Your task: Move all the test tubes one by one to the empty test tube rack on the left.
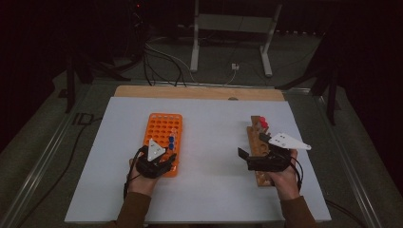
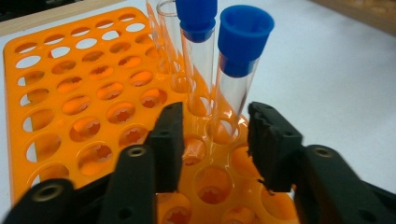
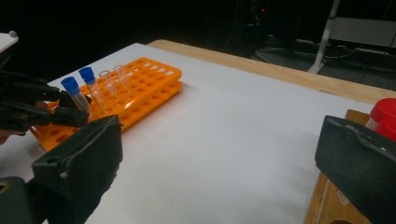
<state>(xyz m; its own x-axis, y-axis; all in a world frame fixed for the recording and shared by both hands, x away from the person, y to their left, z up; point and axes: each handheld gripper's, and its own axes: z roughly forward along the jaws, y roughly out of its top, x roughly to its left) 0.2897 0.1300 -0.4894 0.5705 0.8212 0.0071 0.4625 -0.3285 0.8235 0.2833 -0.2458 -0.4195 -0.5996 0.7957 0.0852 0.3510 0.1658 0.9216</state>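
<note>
The left tongs [image 2: 215,140] sit low over the near end of the orange rack [image 2: 70,93], their jaws partly open on either side of the nearer blue-capped tube [image 2: 236,70] and not touching it; the glass stands free between them. That tube stands upright in a hole of the rack, its long axis vertical, just ahead of the jaw tips, with a second blue-capped tube [image 2: 198,51] right behind it and two uncapped tubes beyond. The left hand is plainly the nearer one. The right tongs [image 3: 219,163] gape wide with nothing between them, held well apart across the table [image 1: 214,142], beside a wooden block [image 1: 259,147] carrying red-capped tubes [image 1: 263,124]. The tube's foot is sunk in the rack and hidden, and the second tube's cap is cut off at the top edge.
</note>
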